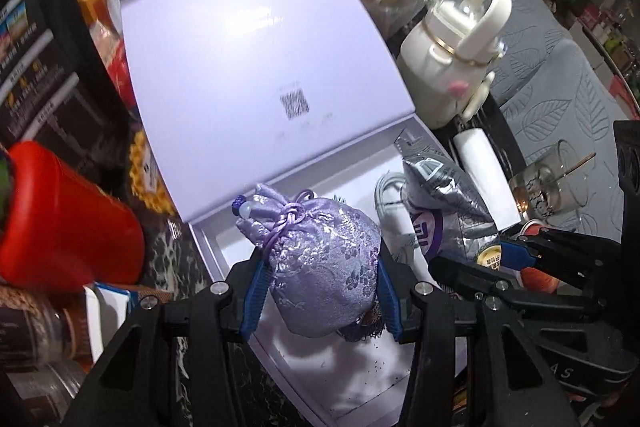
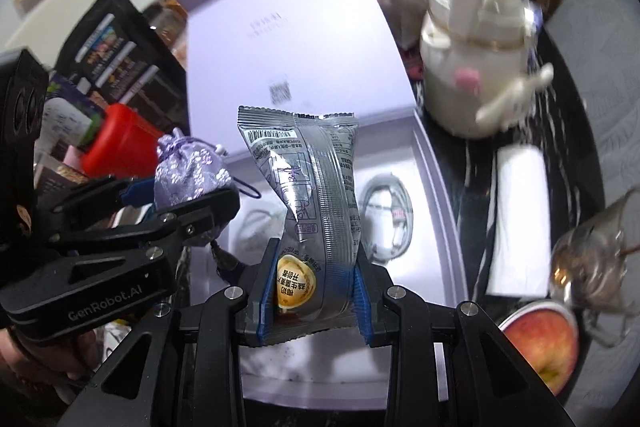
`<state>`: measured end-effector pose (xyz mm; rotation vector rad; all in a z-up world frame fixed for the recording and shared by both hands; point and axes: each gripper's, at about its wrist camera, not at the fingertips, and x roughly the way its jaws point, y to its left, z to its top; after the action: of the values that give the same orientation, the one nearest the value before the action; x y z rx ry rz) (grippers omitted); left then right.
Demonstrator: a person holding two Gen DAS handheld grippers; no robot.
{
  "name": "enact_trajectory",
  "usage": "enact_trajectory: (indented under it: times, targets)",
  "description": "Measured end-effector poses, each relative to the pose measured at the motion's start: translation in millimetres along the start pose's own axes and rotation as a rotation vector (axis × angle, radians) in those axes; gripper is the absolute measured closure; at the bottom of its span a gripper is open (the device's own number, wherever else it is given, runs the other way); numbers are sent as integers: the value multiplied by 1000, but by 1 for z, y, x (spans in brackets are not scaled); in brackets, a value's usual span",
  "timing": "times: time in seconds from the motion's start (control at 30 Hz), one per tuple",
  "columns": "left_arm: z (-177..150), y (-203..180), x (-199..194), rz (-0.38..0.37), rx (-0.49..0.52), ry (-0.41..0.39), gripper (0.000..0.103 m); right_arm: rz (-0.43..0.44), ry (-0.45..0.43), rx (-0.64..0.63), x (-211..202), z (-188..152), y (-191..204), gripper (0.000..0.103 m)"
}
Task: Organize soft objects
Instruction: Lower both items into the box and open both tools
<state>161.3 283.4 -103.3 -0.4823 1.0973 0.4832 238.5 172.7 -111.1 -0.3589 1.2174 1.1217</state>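
Observation:
A lilac brocade drawstring pouch [image 1: 324, 263] hangs between the blue pads of my left gripper [image 1: 320, 291], which is shut on it, above the open white box [image 1: 208, 251]. The pouch [image 2: 188, 173] and the left gripper [image 2: 160, 199] also show at the left of the right wrist view. My right gripper [image 2: 314, 297] is shut on a silver foil snack packet [image 2: 316, 203], held upright over the same box [image 2: 440, 195]. In the left wrist view the packet [image 1: 444, 203] and the right gripper [image 1: 500, 259] are at the right.
The box's lid [image 1: 256, 39] stands open behind. A coiled white cable [image 2: 384, 215] lies inside the box. Around it are a cream kettle-shaped bottle [image 1: 452, 55], a white roll [image 1: 484, 179], a glass [image 1: 552, 187], a red container [image 1: 64, 219], an apple [image 2: 540, 343] and dark boxes [image 1: 36, 67].

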Motion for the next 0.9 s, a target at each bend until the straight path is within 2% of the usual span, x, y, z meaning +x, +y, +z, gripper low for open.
enact_trajectory:
  times: [0.33, 0.77, 0.9]
  targets:
    - [-23, 14, 45, 5, -83, 113, 56, -61, 76, 72, 33, -15, -18, 71]
    - [-9, 15, 60, 38, -58, 74, 54, -108, 73, 59, 51, 0, -20, 70]
    - [2, 12, 65, 81, -40, 66, 50, -119, 62, 61, 56, 8, -21, 70]
